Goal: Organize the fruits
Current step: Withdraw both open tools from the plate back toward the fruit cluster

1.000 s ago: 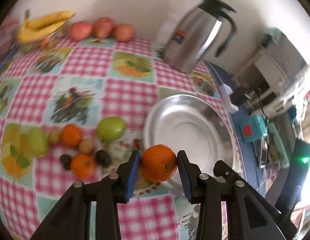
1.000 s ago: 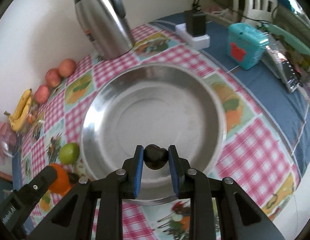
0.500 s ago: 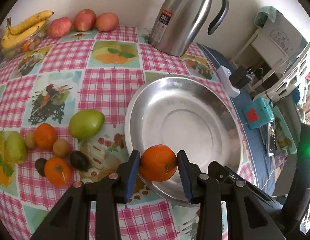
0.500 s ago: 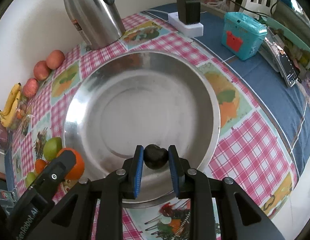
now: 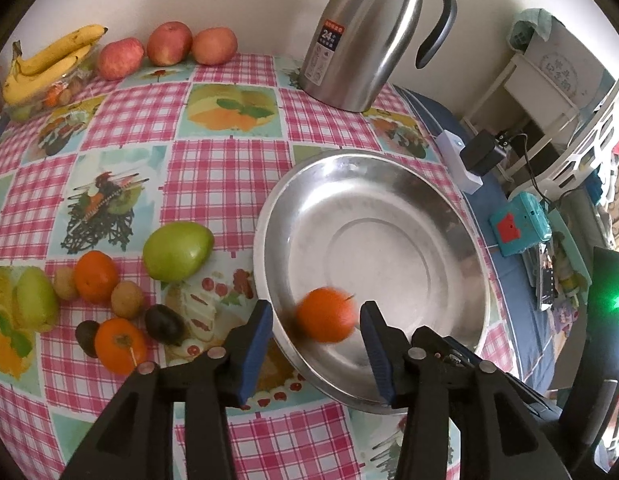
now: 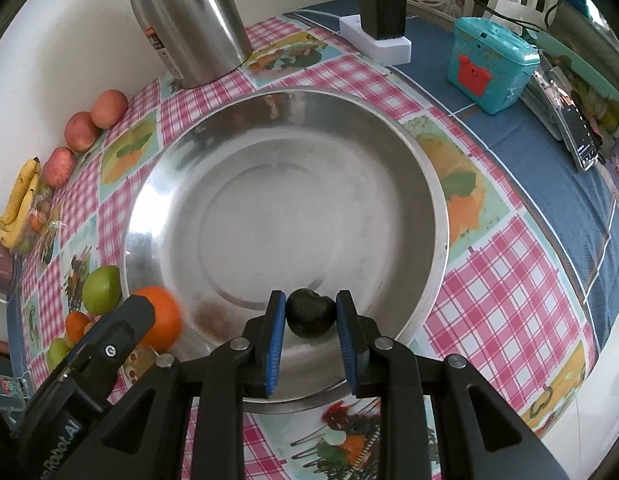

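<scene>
A wide steel plate (image 5: 389, 240) lies on the checked tablecloth. My left gripper (image 5: 315, 312) hangs over its near left rim with the jaws opening. The orange (image 5: 325, 314) is blurred between the pads, and neither pad touches it. From the right wrist view that orange (image 6: 161, 322) shows at the plate's left rim beside a left finger (image 6: 125, 320). My right gripper (image 6: 310, 304) is shut on a small dark fruit (image 6: 310, 312), low over the near part of the plate (image 6: 289, 208).
Left of the plate lie a green mango (image 5: 177, 250), two oranges (image 5: 95, 276), small brown and dark fruits (image 5: 163, 324). Apples (image 5: 169, 42), bananas (image 5: 45, 60) and a steel jug (image 5: 365, 36) stand by the wall. A teal box (image 6: 489, 64) and a charger (image 6: 381, 20) sit right.
The left jaws have parted and the orange has come loose from the pads, dropping toward the plate. The right gripper still grips the dark fruit and sits a little closer to the plate.
</scene>
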The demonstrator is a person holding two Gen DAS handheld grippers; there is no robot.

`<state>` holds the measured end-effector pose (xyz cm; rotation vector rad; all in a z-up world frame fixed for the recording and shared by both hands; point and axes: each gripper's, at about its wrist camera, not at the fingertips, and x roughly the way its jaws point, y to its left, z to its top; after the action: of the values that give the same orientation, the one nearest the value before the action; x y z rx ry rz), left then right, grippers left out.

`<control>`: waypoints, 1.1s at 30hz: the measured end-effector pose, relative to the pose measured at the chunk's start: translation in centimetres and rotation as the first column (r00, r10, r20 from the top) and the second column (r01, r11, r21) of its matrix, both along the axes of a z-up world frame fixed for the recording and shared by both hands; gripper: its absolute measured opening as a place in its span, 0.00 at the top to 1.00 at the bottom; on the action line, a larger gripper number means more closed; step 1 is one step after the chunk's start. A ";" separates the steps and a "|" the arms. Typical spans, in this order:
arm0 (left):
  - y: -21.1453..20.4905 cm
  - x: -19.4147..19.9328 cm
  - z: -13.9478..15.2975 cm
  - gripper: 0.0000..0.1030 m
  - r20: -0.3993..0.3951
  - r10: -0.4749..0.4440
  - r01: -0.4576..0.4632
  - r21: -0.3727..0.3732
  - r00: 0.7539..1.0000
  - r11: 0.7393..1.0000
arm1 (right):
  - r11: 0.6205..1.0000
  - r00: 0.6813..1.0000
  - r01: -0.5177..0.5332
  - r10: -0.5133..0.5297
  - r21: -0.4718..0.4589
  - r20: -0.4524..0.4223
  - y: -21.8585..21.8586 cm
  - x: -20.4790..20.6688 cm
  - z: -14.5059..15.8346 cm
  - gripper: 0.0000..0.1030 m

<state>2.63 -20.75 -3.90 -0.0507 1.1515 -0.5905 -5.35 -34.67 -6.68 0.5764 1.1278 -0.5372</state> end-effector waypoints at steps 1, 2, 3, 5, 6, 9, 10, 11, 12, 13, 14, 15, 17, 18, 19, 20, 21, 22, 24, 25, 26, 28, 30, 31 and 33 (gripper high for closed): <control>0.1 0.0 0.0 0.51 0.000 0.002 -0.002 -0.002 1.000 1.000 | 1.000 1.000 0.001 -0.001 0.000 0.001 0.0 0.0 0.0 0.72; 0.2 0.1 0.1 0.51 0.000 0.004 -0.004 -0.004 1.000 1.000 | 1.000 1.000 0.002 -0.002 -0.002 0.002 0.0 0.0 0.1 0.69; 0.3 0.1 0.2 0.51 0.001 0.007 -0.007 -0.007 1.000 1.000 | 1.000 1.000 0.004 -0.004 -0.006 0.006 0.0 -0.1 0.2 0.67; 0.5 0.2 0.4 0.51 0.000 0.012 -0.012 -0.011 1.000 1.000 | 1.000 1.000 0.006 -0.006 -0.006 0.016 0.0 -0.1 0.4 0.63; 0.7 0.2 0.5 0.50 0.001 0.017 -0.017 -0.014 1.000 1.000 | 1.000 1.000 0.008 -0.008 -0.008 0.024 -0.1 -0.2 0.5 0.63; 1.1 0.3 0.9 0.44 0.004 0.036 -0.036 -0.014 0.999 0.999 | 1.000 0.999 0.015 -0.014 -0.010 0.046 -0.1 -0.3 0.9 0.55; 1.3 0.4 1.1 0.43 0.005 0.046 -0.046 -0.011 0.999 0.999 | 1.000 0.999 0.017 -0.017 -0.011 0.052 -0.1 -0.3 1.0 0.48; 1.6 0.5 1.2 0.42 0.005 0.056 -0.056 -0.007 0.998 0.998 | 1.000 0.998 0.020 -0.019 -0.014 0.058 -0.1 -0.3 1.2 0.45; 1.9 0.6 1.2 0.41 0.003 0.072 -0.072 0.000 0.997 0.997 | 1.000 0.998 0.022 -0.021 -0.017 0.063 -0.1 -0.3 1.3 0.45; 2.1 0.8 1.3 0.40 0.001 0.083 -0.083 0.004 0.997 0.997 | 0.999 0.998 0.023 -0.022 -0.022 0.066 0.0 -0.3 1.4 0.43; 2.4 0.9 1.3 0.37 -0.003 0.098 -0.098 0.012 0.995 0.995 | 0.999 0.998 0.023 -0.021 -0.028 0.066 -0.1 -0.3 1.5 0.40; 2.7 1.0 1.2 0.34 -0.008 0.115 -0.115 0.023 0.993 0.993 | 0.999 0.998 0.022 -0.020 -0.032 0.067 -0.1 -0.3 1.6 0.38; 3.6 1.4 1.1 0.30 -0.016 0.159 -0.158 0.064 0.987 0.985 | 0.999 0.998 0.015 -0.012 -0.035 0.067 0.0 -0.2 1.7 0.38; 4.0 1.5 1.0 0.28 -0.014 0.186 -0.183 0.103 0.983 0.978 | 0.999 0.998 0.009 -0.006 -0.037 0.064 0.0 -0.1 1.7 0.38; 4.6 1.6 0.8 0.27 -0.011 0.216 -0.212 0.150 0.976 0.966 | 0.999 0.998 0.003 0.000 -0.041 0.058 0.1 0.0 1.6 0.38; 5.2 1.7 0.7 0.27 -0.005 0.240 -0.236 0.182 0.971 0.955 | 0.999 0.999 -0.003 0.005 -0.046 0.052 0.2 0.1 1.6 0.38; 5.8 1.9 0.7 0.27 -0.002 0.262 -0.256 0.199 0.965 0.946 | 0.999 0.999 -0.010 0.012 -0.052 0.048 0.3 0.1 1.7 0.38; 6.5 2.1 0.7 0.27 -0.003 0.286 -0.279 0.205 0.958 0.938 | 0.998 0.999 -0.015 0.018 -0.056 0.047 0.4 0.2 1.7 0.38; 8.1 2.4 0.7 0.26 -0.016 0.332 -0.323 0.203 0.943 0.925 | 0.998 0.998 -0.028 0.031 -0.064 0.047 0.6 0.4 1.9 0.38; 8.6 2.5 0.7 0.25 -0.019 0.346 -0.335 0.203 0.938 0.920 | 0.997 0.998 -0.037 0.041 -0.068 0.048 0.8 0.5 2.0 0.38; 9.3 2.7 0.7 0.25 -0.021 0.366 -0.355 0.205 0.930 0.912 | 0.996 0.997 -0.051 0.055 -0.075 0.048 1.1 0.7 2.1 0.38; 10.7 3.0 0.8 0.24 -0.020 0.398 -0.386 0.209 0.917 0.899 | 0.993 0.996 -0.076 0.080 -0.087 0.045 1.8 1.0 2.2 0.38; 11.8 3.4 1.0 0.23 -0.018 0.421 -0.409 0.206 0.907 0.889 | 0.989 0.992 -0.110 0.115 -0.096 0.043 2.5 1.4 2.4 0.38; 12.3 3.6 1.0 0.23 -0.015 0.431 -0.419 0.207 0.902 0.884 | 0.987 0.990 -0.126 0.131 -0.101 0.042 2.9 1.6 2.4 0.38; 13.4 3.8 1.3 0.22 0.002 0.447 -0.437 0.222 0.894 0.872 | 0.982 0.986 -0.157 0.163 -0.108 0.043 3.7 2.0 2.6 0.38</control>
<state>6.44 -7.33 -2.62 -0.1388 1.1969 -0.0526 -3.35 -30.98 -4.10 0.4025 1.0799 -0.4374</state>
